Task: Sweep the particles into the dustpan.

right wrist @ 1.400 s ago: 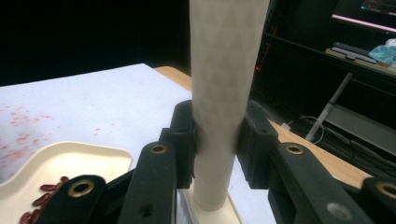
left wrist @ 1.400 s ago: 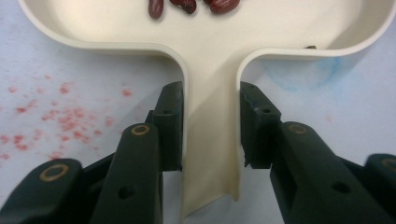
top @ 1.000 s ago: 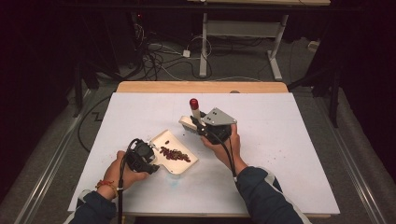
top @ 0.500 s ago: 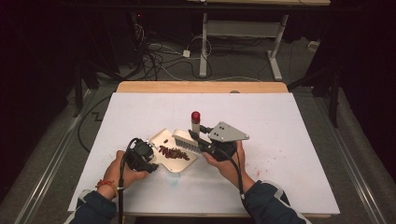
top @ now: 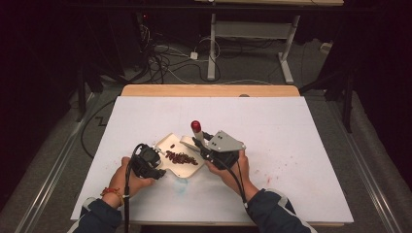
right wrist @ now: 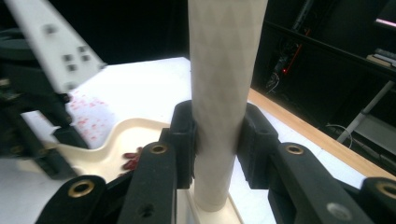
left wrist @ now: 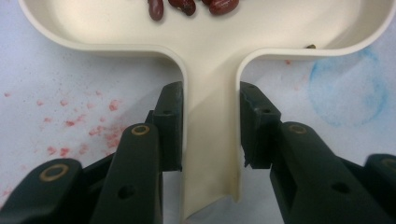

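Cream scoop (left wrist: 210,65) (beans (top: 180,158) inside) beside upright tube (right wrist: 223,93).

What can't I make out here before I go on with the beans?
- Red cap of the white textured tube: cut off by the right gripper view's top edge.
- Cream plastic handled tray: far rim cut off in the left gripper view.
- Dark red beans: too small to count from the high view.

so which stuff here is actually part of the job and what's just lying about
Part of the job:
- cream tray, its handle clamped in the left gripper
- red beans lying in the tray
- white tube with a red cap, clamped in the right gripper

Just lying about:
- red specks on the table
- blue ring mark
- cables on the floor
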Action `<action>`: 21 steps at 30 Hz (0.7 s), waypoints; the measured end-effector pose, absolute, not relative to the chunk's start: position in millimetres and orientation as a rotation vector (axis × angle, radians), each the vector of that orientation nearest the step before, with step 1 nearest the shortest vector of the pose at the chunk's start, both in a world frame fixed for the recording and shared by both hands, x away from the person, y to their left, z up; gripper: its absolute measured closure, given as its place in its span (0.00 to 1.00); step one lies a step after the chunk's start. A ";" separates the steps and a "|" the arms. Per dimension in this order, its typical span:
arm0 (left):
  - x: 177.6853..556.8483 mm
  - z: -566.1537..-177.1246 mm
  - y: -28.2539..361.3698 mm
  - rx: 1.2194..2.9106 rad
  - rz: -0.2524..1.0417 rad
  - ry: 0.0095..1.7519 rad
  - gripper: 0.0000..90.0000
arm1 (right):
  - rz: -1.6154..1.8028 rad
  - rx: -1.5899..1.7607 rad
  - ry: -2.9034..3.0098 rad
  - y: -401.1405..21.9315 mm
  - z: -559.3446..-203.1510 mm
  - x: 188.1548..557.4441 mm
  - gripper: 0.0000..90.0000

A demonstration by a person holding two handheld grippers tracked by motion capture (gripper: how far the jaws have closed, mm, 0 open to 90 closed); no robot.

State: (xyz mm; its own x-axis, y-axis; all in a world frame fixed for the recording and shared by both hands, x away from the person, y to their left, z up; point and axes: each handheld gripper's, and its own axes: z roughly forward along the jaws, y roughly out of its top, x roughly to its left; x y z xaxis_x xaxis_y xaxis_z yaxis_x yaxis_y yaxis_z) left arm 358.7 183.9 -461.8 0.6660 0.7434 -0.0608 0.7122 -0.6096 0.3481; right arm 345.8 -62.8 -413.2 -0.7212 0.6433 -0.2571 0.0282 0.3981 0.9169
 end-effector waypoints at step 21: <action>360.1 -463.1 173.5 2.460 0.156 1.224 0.71 | 1.412 0.636 2.024 -81.6 -390.4 331.6 0.78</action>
State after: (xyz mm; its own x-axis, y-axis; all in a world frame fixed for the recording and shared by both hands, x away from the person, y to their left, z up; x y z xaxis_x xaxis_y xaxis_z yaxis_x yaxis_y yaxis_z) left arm 360.1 173.5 -463.1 0.6128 0.7870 -0.0717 0.7439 -0.5440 0.3881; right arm 331.6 -81.6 -390.4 -0.7151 0.6725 -0.1910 0.0528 0.3243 0.9445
